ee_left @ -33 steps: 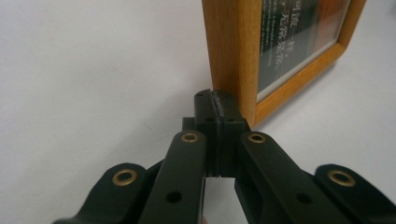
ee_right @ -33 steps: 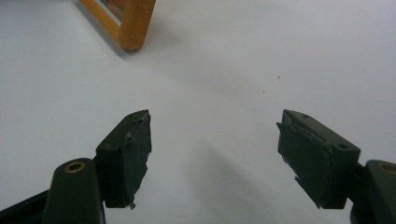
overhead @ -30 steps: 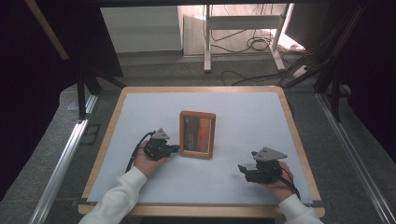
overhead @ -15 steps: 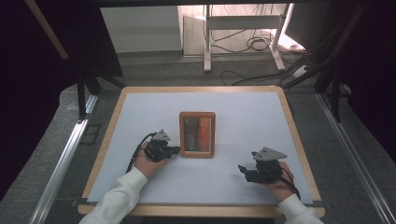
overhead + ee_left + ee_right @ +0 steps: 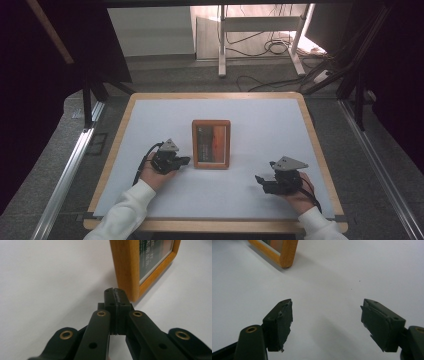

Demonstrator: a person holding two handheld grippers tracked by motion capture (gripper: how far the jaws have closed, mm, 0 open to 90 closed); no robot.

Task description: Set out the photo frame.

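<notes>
- a wooden picture frame lies flat near the middle of the white counter, its long side running away from the person.
- the left hand-held gripper sits just beside the frame's lower left corner, its tips pointing at the frame's left edge; whether they touch the wood cannot be told from above.
- in the left gripper view its jaws are pressed together with nothing between them, and the frame's corner stands just past the tips.
- the right hand-held gripper rests low on the counter, well apart from the frame and to its lower right, pointing left.
- in the right gripper view its jaws stand wide and empty over bare white surface, with the frame's corner far off at the upper left.
- a white sleeve covers the left forearm.
</notes>
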